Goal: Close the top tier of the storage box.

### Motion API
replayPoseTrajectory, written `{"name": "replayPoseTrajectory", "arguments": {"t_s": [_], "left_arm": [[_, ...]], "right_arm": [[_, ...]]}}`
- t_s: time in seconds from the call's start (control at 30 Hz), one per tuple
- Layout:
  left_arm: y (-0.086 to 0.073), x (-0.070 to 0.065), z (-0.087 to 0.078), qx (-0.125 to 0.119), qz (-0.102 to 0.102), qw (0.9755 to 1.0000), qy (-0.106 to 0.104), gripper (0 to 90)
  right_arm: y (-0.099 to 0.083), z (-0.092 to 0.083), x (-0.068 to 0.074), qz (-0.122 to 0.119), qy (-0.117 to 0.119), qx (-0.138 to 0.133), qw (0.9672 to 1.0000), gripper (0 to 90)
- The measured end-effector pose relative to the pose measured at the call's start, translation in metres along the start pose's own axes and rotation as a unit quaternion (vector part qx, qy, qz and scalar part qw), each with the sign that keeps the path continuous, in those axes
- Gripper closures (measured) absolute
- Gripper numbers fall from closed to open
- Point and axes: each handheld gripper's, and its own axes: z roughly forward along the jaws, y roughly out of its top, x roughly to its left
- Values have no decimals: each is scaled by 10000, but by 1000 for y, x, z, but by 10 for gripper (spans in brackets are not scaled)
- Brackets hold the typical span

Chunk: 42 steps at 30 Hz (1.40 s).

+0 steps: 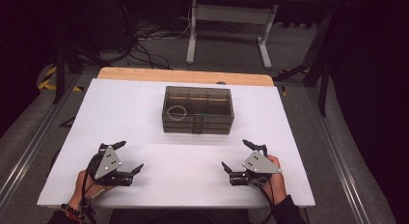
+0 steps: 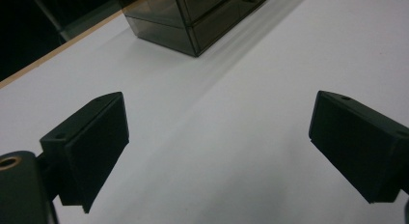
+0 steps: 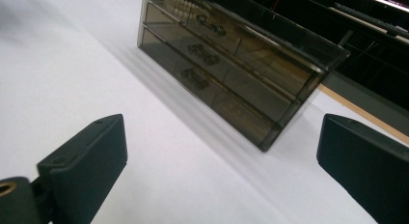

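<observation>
On the white table (image 1: 144, 113), a smoked clear drawer box (image 1: 198, 109) sits toward the far middle, handled drawer fronts facing the person. Bead bracelet (image 1: 176, 112) lies in its top left compartment. Left gripper (image 1: 129, 158) rests near the front left, jaws wide apart, holding nothing, well apart from the box. Right gripper (image 1: 235, 155) rests near the front right, jaws also spread, empty. Box corner (image 2: 193, 26) shows ahead in the left gripper view; drawer fronts (image 3: 207, 55) in the right gripper view.

A dim room: grey carpeted floor (image 1: 299, 50), tangled cables (image 1: 144, 40), and a white-legged desk (image 1: 229, 14) behind the white table (image 1: 120, 113).
</observation>
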Motion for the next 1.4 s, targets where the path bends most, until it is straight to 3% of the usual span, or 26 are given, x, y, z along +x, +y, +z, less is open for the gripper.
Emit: {"name": "replayPoseTrajectory", "arguments": {"t_s": [0.57, 0.73, 1.4], "left_arm": [[-2, -2, -4, 12, -9, 10000, 3, 73], [-1, -3, -3, 31, -32, 10000, 15, 72], [1, -7, -3, 17, 71, 10000, -34, 70]], "right_arm": [[-28, -22, -7, -51, -16, 103, 9999, 44], [-34, -26, -9, 153, -75, 34, 9998, 44], [-35, -26, -6, 192, -50, 14, 9998, 44]]}}
